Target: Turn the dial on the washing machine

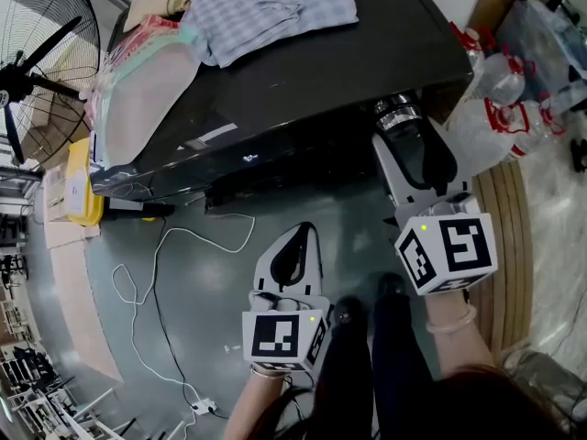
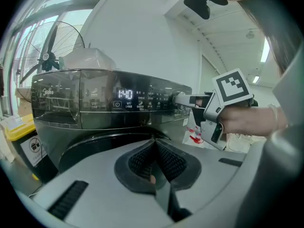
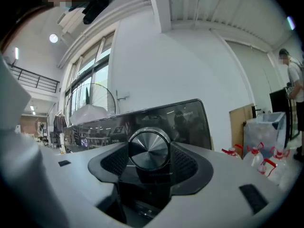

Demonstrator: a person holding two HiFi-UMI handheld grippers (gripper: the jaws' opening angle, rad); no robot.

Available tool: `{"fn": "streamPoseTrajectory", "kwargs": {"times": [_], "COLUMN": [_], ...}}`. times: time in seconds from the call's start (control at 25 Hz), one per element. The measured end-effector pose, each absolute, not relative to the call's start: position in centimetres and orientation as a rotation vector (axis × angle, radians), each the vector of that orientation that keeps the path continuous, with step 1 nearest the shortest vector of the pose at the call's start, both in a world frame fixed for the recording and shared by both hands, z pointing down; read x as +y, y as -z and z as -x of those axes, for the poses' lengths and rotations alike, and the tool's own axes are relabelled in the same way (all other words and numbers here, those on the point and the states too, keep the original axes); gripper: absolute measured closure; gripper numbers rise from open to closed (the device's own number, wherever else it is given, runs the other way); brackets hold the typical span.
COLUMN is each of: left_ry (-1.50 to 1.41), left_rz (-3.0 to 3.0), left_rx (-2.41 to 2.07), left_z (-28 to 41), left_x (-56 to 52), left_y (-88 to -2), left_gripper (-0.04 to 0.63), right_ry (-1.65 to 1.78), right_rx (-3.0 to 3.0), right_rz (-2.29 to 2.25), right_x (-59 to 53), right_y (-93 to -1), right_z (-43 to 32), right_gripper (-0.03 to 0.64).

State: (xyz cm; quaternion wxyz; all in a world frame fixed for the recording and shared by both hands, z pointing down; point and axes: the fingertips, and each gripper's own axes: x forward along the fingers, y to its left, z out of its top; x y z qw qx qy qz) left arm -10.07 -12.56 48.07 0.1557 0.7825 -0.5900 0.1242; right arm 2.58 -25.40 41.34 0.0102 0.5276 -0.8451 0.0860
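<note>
Dial (image 3: 149, 147) between right hand-held gripper (image 3: 149, 152) jaws

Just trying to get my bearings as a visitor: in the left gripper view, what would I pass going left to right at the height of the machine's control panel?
fan → lit display → dial, clamped in the right claw → that claw's marker cube

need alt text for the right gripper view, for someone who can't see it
The right hand-held gripper is closed on the round silver dial of a dark washing machine, seen head-on. Behind are a white wall, a fan at left and bottles at right.
</note>
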Motion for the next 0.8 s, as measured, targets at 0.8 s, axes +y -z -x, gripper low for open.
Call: {"fn": "streamPoseTrajectory", "kwargs": {"times": [0.8], "left_ry": [-0.353], "left_rz": [-2.248], "left_rx": [-1.692], "left_z": [9.88], "left_x": [-12.86], "left_y": [-48.11], "left_gripper": [0.578], "right_ry": [-0.532], "right_rx": [-2.700], "right_rz": [-1.701], "right_x": [-25.47], "right_y": [-41.41], "right_z": [-2.85], "right_gripper": [0.323]}}
